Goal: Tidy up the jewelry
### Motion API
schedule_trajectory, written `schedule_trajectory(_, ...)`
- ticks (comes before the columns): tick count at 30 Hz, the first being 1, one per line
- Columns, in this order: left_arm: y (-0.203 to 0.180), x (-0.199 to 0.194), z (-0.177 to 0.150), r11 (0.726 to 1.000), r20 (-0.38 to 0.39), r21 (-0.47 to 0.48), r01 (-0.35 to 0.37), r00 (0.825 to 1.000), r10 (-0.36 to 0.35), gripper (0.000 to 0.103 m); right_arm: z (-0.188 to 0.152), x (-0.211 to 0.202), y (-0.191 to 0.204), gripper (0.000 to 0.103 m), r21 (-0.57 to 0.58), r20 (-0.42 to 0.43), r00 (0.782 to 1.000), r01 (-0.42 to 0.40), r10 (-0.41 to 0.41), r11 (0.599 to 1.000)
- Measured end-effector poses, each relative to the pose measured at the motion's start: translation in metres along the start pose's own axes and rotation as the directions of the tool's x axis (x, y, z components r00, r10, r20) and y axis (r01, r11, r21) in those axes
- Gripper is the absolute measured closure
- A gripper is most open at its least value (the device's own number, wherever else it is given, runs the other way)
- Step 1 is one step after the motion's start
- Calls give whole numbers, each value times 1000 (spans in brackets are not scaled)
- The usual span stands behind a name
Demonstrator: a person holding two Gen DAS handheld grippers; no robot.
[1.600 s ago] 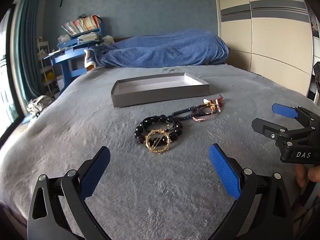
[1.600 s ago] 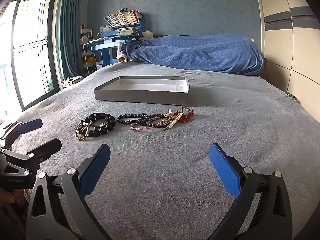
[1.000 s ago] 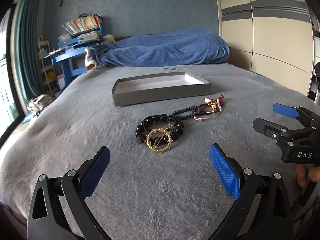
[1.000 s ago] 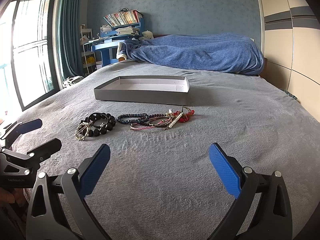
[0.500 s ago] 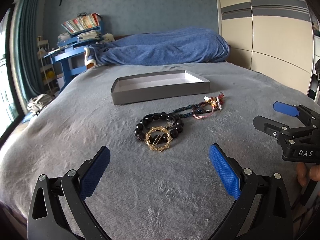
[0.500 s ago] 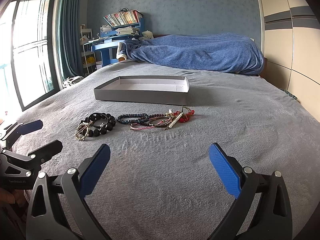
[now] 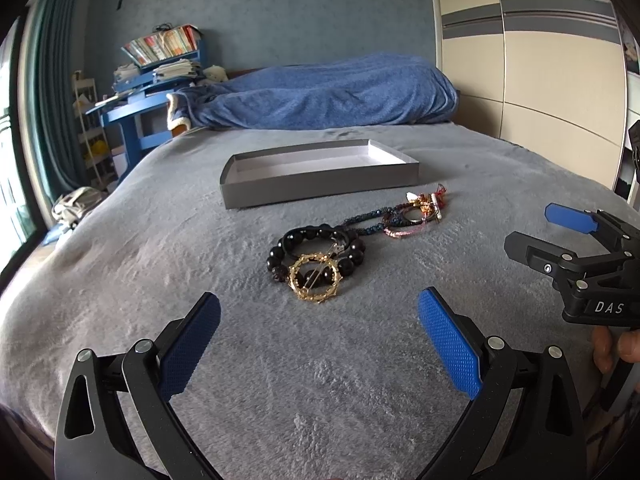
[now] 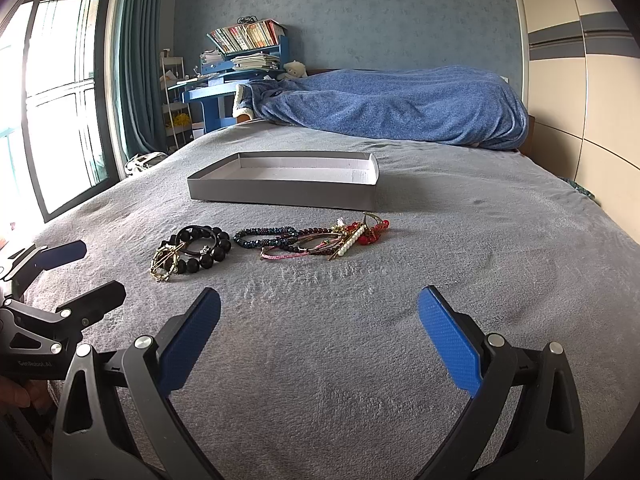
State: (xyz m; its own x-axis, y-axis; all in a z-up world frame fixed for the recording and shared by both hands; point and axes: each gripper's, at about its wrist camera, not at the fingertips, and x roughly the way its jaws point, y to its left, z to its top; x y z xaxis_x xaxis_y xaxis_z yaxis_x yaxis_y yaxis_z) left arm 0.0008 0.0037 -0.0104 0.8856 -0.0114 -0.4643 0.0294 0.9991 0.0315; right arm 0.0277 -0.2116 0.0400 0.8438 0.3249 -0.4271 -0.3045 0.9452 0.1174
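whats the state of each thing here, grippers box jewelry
left hand-held gripper: open, empty
right hand-held gripper: open, empty
grey box: open, no lid, empty
black bead bracelet: on bed, under gold ring piece
gold ring piece: atop bracelet
tangled bracelets: heaped on bed

The left gripper (image 7: 319,334) hangs low with its blue pads spread wide, empty. At its 3 o'clock, the right gripper (image 8: 319,334) sits level, equally splayed, gripping nothing, fingers (image 7: 608,350) wrapped around its handle.
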Motion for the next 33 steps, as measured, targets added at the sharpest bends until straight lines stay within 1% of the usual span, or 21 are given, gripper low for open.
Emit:
schedule_trajectory(2,1,3,0,1000,-8,-6,0,1000,0,5,0,0,0,5,3,1,1000,1,-1,1000)
schedule_trajectory(6,2,7,9,999,20,-16,-29,999,30,5,-1,2,-2,5,19,-5,1000,4,-4,1000)
schedule_trajectory(8,4,7,15,999,42,-36,-16,999,17,5,-1,3,-3,5,23,-6,1000,3,-3,1000)
schedule_trajectory(9,3,9,17,999,38,-37,-8,999,9,5,-1,3,-2,5,23,-6,1000,3,-3,1000)
schedule_trajectory(11,5,9,24,999,76,-40,-6,997,9,5,-1,3,-3,5,23,-5,1000,3,-3,1000)
schedule_trajectory(12,5,12,27,999,71,-32,-10,997,12,5,-1,3,-3,5,26,-6,1000,4,-4,1000)
schedule_trajectory(14,8,20,35,1000,32,-20,-5,999,6,5,0,5,-4,5,29,-18,1000,6,-6,1000)
schedule_trajectory(15,9,21,37,1000,32,6,-22,999,22,5,2,6,-5,5,31,-22,1000,8,-7,999)
schedule_trajectory(16,11,25,40,1000,3,16,-27,1000,27,5,3,7,-6,5,34,-25,1000,8,-7,999)
schedule_trajectory(20,17,39,42,996,-63,71,-57,996,62,7,6,13,-10,5,62,-53,999,1,3,998)
schedule_trajectory(21,20,42,42,996,-73,72,-58,995,63,7,7,16,-11,5,76,-68,998,-4,9,997)
schedule_trajectory(23,21,45,43,992,-72,104,-78,994,86,10,8,20,-14,5,96,-90,996,-10,18,995)
schedule_trajectory(25,22,46,43,983,-68,153,-105,991,117,18,9,23,-18,5,117,-101,995,-13,25,993)
schedule_trajectory(26,22,48,42,979,-75,171,-109,990,124,20,9,25,-19,5,127,-109,994,-13,27,992)
schedule_trajectory(27,24,51,41,977,-85,182,-108,988,125,25,10,27,-21,5,138,-119,992,-12,29,990)
schedule_trajectory(28,21,51,44,965,-88,230,-129,984,153,31,10,29,-23,5,148,-126,992,-14,33,989)
schedule_trajectory(30,22,53,42,961,-108,249,-122,982,153,39,11,33,-27,5,164,-140,989,-17,40,986)
schedule_trajectory(31,21,53,42,958,-114,260,-118,982,152,44,12,35,-28,5,171,-143,989,-20,45,985)
schedule_trajectory(32,21,54,42,960,-118,257,-112,982,146,47,13,38,-30,5,184,-147,988,-25,53,983)
schedule_trajectory(33,22,54,41,962,-121,252,-104,983,138,53,15,40,-31,5,191,-150,987,-27,57,981)
